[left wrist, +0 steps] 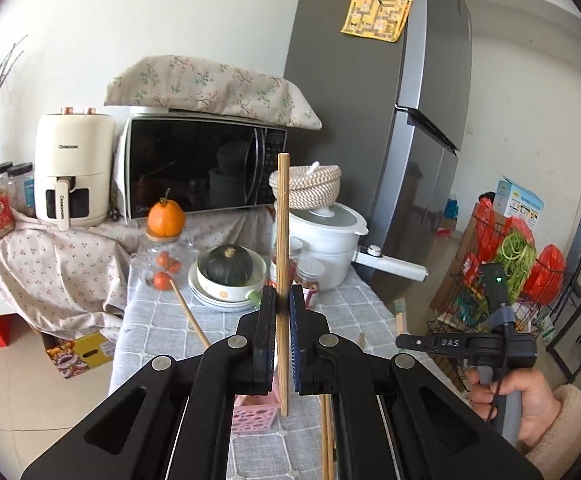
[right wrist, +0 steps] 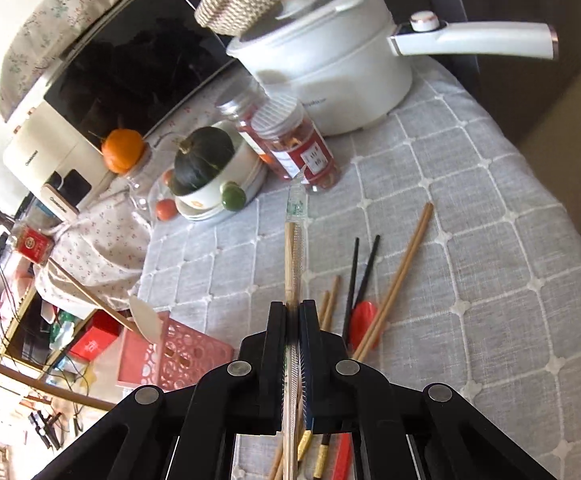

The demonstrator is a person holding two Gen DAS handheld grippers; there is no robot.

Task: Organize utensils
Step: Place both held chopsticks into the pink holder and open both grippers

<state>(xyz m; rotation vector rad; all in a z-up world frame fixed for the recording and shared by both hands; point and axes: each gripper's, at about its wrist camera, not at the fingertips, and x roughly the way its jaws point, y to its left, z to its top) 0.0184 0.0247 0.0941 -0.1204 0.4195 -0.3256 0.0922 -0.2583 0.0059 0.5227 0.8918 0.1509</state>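
The pink basket (left wrist: 252, 414) sits mostly hidden behind the left gripper (left wrist: 282, 300), its contents unseen.

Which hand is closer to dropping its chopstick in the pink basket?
Probably the left. The left gripper holds its chopstick upright, right over the pink basket. The right gripper holds its wrapped chopsticks over the cloth, with the basket off to one side.

Black hinged claw (left wrist: 283, 300) with silver rivets, blue-ish pads; fluffy cream sleeve (left wrist: 570, 428), perhaps fleece.

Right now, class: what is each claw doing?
Left claw: shut on a wooden chopstick.
Right claw: shut on wrapped chopsticks.
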